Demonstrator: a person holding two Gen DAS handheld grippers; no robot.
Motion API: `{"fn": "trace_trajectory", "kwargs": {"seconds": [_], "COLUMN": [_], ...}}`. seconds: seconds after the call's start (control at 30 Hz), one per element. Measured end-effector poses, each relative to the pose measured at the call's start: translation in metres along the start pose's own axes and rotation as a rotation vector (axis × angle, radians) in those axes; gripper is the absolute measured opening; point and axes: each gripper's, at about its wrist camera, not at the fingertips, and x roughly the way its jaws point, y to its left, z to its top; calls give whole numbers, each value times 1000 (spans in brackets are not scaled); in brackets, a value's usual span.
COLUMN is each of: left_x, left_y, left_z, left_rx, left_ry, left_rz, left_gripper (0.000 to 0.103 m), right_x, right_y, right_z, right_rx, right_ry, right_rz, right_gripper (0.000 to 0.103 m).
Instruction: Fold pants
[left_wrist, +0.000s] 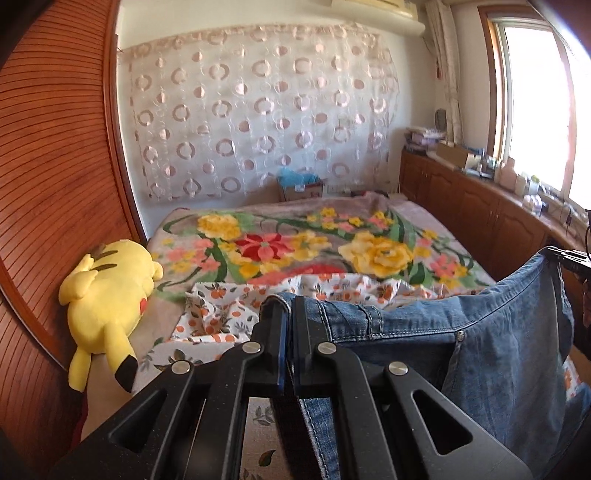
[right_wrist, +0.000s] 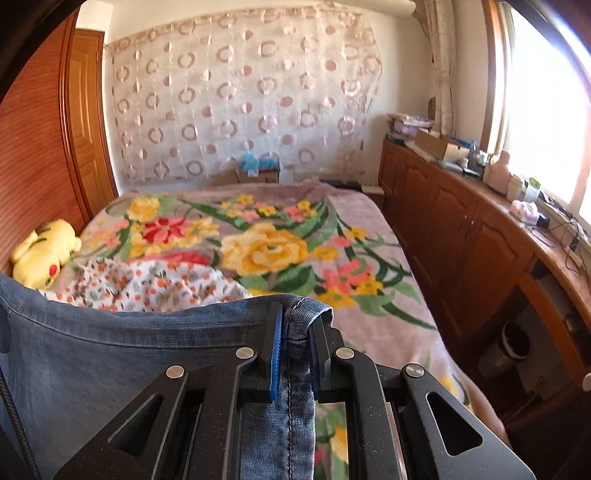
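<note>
Above the bed (right_wrist: 369, 229), I have the left tool (left_wrist: 288, 325) and right tool (right_wrist: 295, 328) each clamped on the jeans (left_wrist: 498, 332), stretched between them, with no fold made yet.

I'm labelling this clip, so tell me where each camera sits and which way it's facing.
Left wrist: on the left hand-held gripper, looking down its fingers over the jeans it clamps, toward the bed.
Right wrist: on the right hand-held gripper, clamping the jeans' other edge, facing the same bed.
Shared: jeans, yellow plush, floral blanket, patterned curtain.
</note>
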Motion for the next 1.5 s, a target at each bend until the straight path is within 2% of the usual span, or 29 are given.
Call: {"fn": "trace_trajectory", "kwargs": {"seconds": [0.1,0.23,0.3,0.37,0.43,0.5,0.53,0.57,0.83,1.13,1.33,1.5], "left_x": [11,14,13,11,7,2,-2,-7,-34,-81,-104,-119], "left_y": [-3,-6,-5,-6,-6,-7,-7,-8,-12,-19,-28,-33], "left_z": [-11,-18,-21,-24,-28,-32,-35,-38,-65,-96,-123,-142], "left_rx": [11,13,20,27,28,26,26,28,49,48,64,68], "left_ry": [38,79,99,126,134,141,144,145,178,173,185,193], "left_rz": [4,-11,-19,-32,-48,-70,-83,-98,-124,-161,-178,-186], "left_gripper": [3,3,5,18,24,36,45,47,49,49,49,49], "right_x": [9,13,6,7,2,-6,-4,-8,-53,-107,-128,-130], "right_y": [11,19,22,9,2,3,2,3,9,12,19,26], "right_z": [-17,-23,-24,-6,0,0,-4,-6,-30,-67,-95,-124], "right_rx": [-26,-31,-28,-18,-9,-6,-7,-11,-39,-71,-97,-82], "right_ry": [38,74,70,65,54,51,52,51,44,49,67,116], "right_rz": [-5,5,9,14,22,39,49,57,150,180,192,224], "right_gripper": [12,13,21,26,32,37,38,39,46,47,47,47]}}
